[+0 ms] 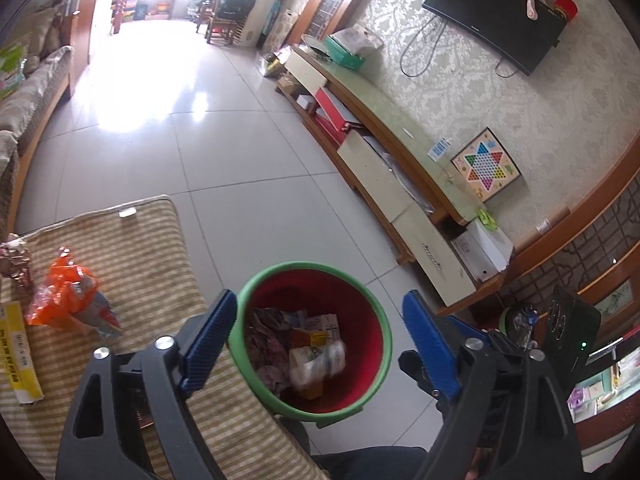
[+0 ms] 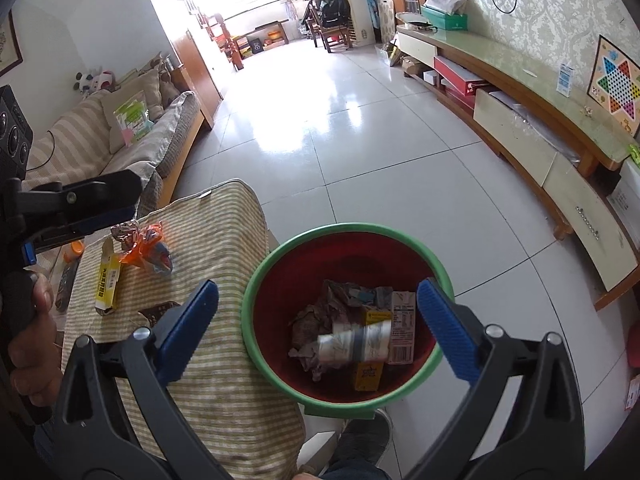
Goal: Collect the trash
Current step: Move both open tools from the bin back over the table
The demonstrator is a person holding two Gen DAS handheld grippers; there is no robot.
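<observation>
A red bin with a green rim point(image 1: 362, 300) point(image 2: 260, 280) stands on the floor beside the striped table. It holds crumpled paper, small cartons and a blurred white roll point(image 2: 354, 344) point(image 1: 316, 360). Both grippers hang above the bin. My left gripper point(image 1: 320, 320) is open and empty. My right gripper point(image 2: 320, 320) is open and empty. An orange wrapper point(image 1: 64, 292) point(image 2: 150, 246), a yellow box point(image 1: 18, 352) point(image 2: 106, 282) and a foil wrapper point(image 1: 16, 264) point(image 2: 126, 232) lie on the table. The left gripper also shows at the left edge of the right wrist view point(image 2: 72, 208).
A striped cloth covers the table point(image 1: 160, 264) point(image 2: 224, 240). A dark brown packet point(image 2: 156, 312) lies near its front. A sofa point(image 2: 120, 144) stands at the left, a long TV cabinet point(image 1: 380, 160) point(image 2: 540, 128) along the right wall. Tiled floor lies between.
</observation>
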